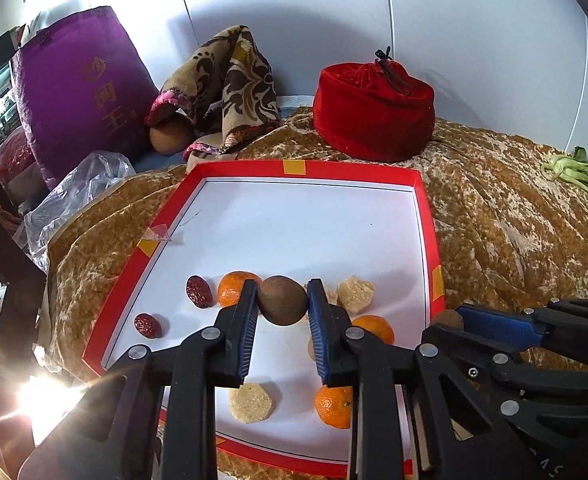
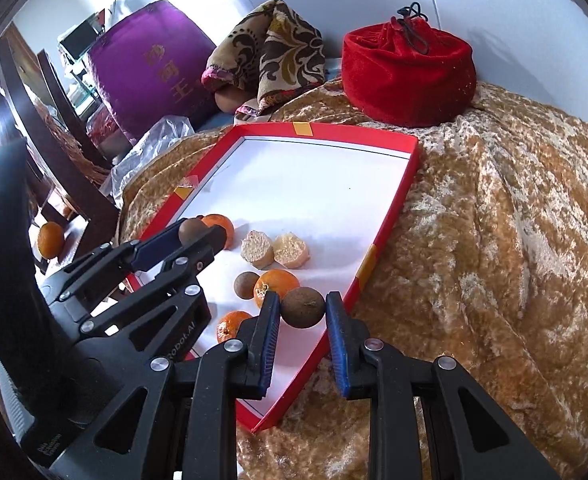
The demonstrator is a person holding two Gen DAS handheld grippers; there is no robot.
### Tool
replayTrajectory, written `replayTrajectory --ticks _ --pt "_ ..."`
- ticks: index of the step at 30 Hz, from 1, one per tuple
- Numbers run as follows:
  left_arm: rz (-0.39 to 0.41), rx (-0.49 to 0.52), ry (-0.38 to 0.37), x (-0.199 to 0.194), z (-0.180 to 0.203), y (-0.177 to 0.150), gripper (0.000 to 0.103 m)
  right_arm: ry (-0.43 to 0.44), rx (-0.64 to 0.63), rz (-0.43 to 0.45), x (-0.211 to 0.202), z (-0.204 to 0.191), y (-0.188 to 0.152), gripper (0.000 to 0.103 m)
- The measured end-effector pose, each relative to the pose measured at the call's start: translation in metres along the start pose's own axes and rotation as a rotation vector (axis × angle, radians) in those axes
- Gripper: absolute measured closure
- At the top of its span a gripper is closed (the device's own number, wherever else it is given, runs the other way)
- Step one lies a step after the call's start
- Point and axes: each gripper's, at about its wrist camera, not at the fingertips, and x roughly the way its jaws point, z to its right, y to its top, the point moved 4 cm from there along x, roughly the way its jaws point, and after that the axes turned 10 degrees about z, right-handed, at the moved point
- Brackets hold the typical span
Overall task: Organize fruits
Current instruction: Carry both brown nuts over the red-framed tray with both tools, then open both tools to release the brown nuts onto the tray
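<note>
Brown fruits [image 1: 283, 300] in both clamped grippers [image 2: 303, 307]

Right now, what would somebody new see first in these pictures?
Each gripper, the left gripper and the right gripper, pinches a round brown fruit over the red-edged tray, where tangerines and red dates lie. Behind the tray sits a red velvet pouch.

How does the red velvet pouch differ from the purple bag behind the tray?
The red velvet pouch is squat, round and tied with a cord; the purple bag is taller, boxy and bears gold lettering. The pouch sits on the gold cloth; the bag stands beside it. Both are fabric.
</note>
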Motion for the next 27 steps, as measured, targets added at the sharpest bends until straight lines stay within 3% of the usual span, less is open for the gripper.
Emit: replayTrajectory --ticks 11,27 --pt "0.085 -0.055 0.021 -0.012 -0.022 0.005 0.08 -0.052 -0.06 -0.006 0.019 -0.006 -0.004 0.079" --pt "0.061 -0.099 0.105 -0.005 -0.046 0.001 0.08 -0.074 -0.14 0.027 0.032 -0.021 -0.002 0.076"
